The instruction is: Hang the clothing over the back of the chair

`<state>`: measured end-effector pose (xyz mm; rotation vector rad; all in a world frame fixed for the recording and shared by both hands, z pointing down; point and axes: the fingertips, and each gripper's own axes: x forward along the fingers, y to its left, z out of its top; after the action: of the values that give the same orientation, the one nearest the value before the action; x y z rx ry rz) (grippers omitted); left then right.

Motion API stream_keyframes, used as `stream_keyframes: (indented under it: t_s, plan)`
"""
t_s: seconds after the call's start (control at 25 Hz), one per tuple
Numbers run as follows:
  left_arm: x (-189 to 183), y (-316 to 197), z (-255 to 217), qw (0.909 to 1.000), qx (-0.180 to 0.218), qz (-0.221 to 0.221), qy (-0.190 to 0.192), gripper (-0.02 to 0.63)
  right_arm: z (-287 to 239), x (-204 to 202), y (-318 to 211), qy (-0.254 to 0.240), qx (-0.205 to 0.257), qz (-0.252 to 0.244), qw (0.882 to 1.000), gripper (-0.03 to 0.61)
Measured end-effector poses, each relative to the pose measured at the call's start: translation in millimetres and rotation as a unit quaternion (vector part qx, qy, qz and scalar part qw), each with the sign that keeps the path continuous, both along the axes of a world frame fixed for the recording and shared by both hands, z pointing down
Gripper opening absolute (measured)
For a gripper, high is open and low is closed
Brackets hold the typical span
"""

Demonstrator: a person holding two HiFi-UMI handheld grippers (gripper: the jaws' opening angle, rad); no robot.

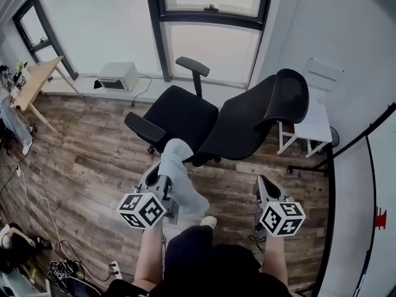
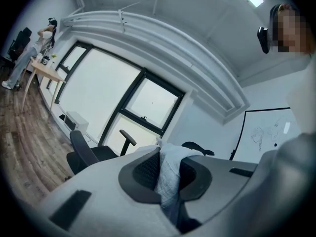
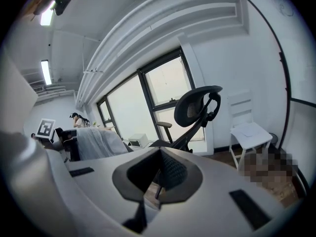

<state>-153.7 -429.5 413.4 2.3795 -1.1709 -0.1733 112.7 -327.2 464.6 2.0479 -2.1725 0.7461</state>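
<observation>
A black office chair (image 1: 179,113) stands ahead of me, its mesh backrest (image 1: 247,125) and headrest (image 1: 291,94) leaning to the right. My left gripper (image 1: 162,181) is shut on pale grey-blue clothing (image 1: 179,172), which hangs down from the jaws above the wood floor in front of the chair. In the left gripper view the cloth (image 2: 170,174) sits pinched between the pads, with the chair's armrests (image 2: 81,149) beyond. My right gripper (image 1: 263,183) is level beside it to the right, shut with nothing in it (image 3: 158,174). It faces the headrest (image 3: 197,105).
A white side chair (image 1: 312,129) stands against the right wall, with a black stand's legs beside it. A white box unit (image 1: 117,75) sits under the window. A wooden desk (image 1: 34,82) is at far left. Cables (image 1: 62,268) lie on the floor at lower left.
</observation>
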Motion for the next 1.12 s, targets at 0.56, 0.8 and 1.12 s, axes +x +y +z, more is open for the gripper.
stream_keyframes:
  t_s: [0.56, 0.8, 1.12]
  plan:
    - [48.0, -110.7, -59.8, 0.9957, 0.084, 0.039, -0.001, 0.015, -15.2, 47.1, -49.5, 0.004, 0.032, 0.048, 0.998, 0.002]
    - [86.6, -148.3, -98.9, 0.9910, 0.123, 0.053, 0.009, 0.015, -23.4, 67.4, -53.7, 0.012, 0.041, 0.057, 0.997, 0.002]
    - [145.9, -186.1, -112.1, 0.9904, 0.125, 0.058, 0.017, 0.015, -29.2, 122.2, -77.5, 0.017, 0.036, 0.063, 0.997, 0.002]
